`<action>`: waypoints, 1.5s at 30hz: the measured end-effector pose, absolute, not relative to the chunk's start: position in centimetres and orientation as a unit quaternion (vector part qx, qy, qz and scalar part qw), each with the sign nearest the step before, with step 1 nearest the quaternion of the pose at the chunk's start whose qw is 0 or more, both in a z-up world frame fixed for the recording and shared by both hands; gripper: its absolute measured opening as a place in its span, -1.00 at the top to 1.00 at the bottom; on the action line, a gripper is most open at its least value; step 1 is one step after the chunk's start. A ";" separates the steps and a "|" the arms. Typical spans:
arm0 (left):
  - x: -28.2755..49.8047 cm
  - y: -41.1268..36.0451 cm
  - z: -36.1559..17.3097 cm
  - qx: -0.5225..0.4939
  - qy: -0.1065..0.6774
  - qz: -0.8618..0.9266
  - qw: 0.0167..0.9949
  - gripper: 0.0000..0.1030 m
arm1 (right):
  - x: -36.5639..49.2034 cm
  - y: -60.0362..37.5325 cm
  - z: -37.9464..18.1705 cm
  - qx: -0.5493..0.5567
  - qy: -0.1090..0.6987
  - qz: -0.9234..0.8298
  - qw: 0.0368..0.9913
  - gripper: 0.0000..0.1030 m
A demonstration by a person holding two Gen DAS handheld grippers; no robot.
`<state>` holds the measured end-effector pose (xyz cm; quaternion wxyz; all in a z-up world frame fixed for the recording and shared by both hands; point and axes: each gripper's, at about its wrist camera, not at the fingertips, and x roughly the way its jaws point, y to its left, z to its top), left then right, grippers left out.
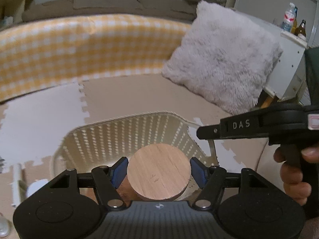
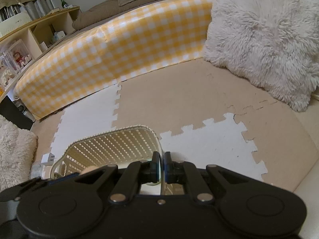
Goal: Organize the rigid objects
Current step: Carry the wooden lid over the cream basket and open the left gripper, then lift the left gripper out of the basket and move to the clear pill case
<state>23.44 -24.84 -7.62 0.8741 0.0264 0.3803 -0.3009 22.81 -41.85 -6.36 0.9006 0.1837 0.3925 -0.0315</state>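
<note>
My left gripper (image 1: 159, 165) is shut on a round wooden cylinder (image 1: 158, 172), with the blue pads pressing on its two sides and its flat end facing the camera. It hangs over the near end of a cream lattice basket (image 1: 119, 137) that stands on the foam floor mat. In the left wrist view my right gripper (image 1: 201, 134) comes in from the right, a hand (image 1: 295, 171) on its handle, with its tip at the basket's right rim. In the right wrist view my right gripper (image 2: 161, 159) is shut on the basket's (image 2: 119, 141) thin right wall.
A fluffy white pillow (image 1: 221, 59) leans at the back right. A yellow checked pad (image 1: 79, 49) runs along the far side of the mat. Bottles (image 1: 289, 18) stand on a white shelf at the right. A wooden shelf unit (image 2: 30, 39) is at the far left.
</note>
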 end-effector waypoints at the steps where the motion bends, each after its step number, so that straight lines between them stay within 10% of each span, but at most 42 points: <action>1: 23.7 -25.2 -8.0 0.028 0.386 -0.304 0.871 -0.32 | 22.8 -41.9 -6.4 0.185 0.393 -0.031 0.900 0.90; 24: 26.0 -27.6 -11.2 -0.004 0.439 -0.329 0.836 -0.34 | 22.7 -42.1 -6.5 0.197 0.395 -0.029 0.897 0.90; 45: 24.6 -25.5 -8.3 0.020 0.429 -0.323 0.843 -0.82 | 22.7 -42.4 -6.6 0.204 0.394 -0.027 0.896 0.90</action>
